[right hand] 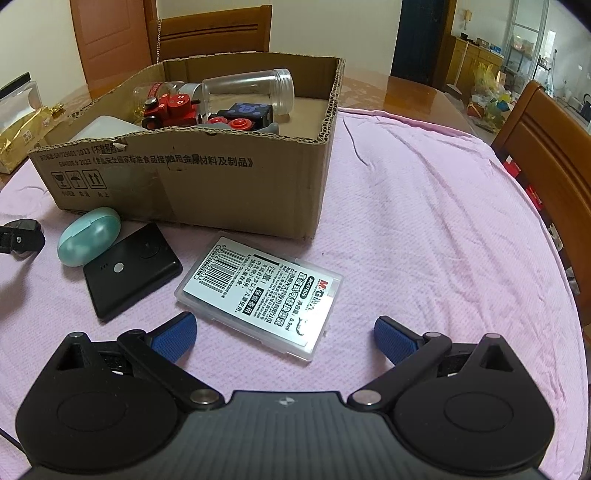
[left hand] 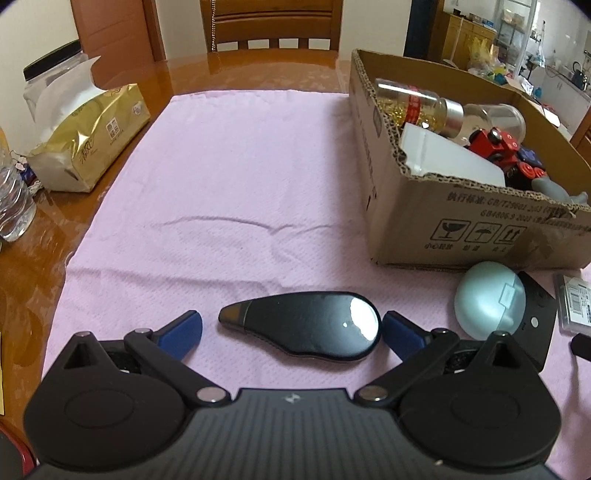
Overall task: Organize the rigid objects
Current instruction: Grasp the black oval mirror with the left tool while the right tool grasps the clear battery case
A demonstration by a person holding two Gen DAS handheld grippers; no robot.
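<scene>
A black teardrop-shaped device [left hand: 306,325] lies on the pink cloth between the blue fingertips of my left gripper [left hand: 291,332], which is open around it; its wide end looks close to the right pad. My right gripper [right hand: 284,336] is open over a clear plastic case with a barcode label [right hand: 262,291], whose near corner lies between the fingers. A mint egg-shaped case [right hand: 88,236] [left hand: 487,299] and a flat black card-like device [right hand: 131,269] [left hand: 535,314] lie beside the cardboard box [right hand: 192,184] [left hand: 413,206]. The box holds jars, a red toy train and a white block.
A gold tissue pack [left hand: 88,136] and a water bottle [left hand: 11,199] stand left of the pink cloth [left hand: 236,177]. Wooden chairs stand at the far side [left hand: 271,22] and at the right [right hand: 546,147]. The left gripper's tip [right hand: 18,240] shows at the left edge.
</scene>
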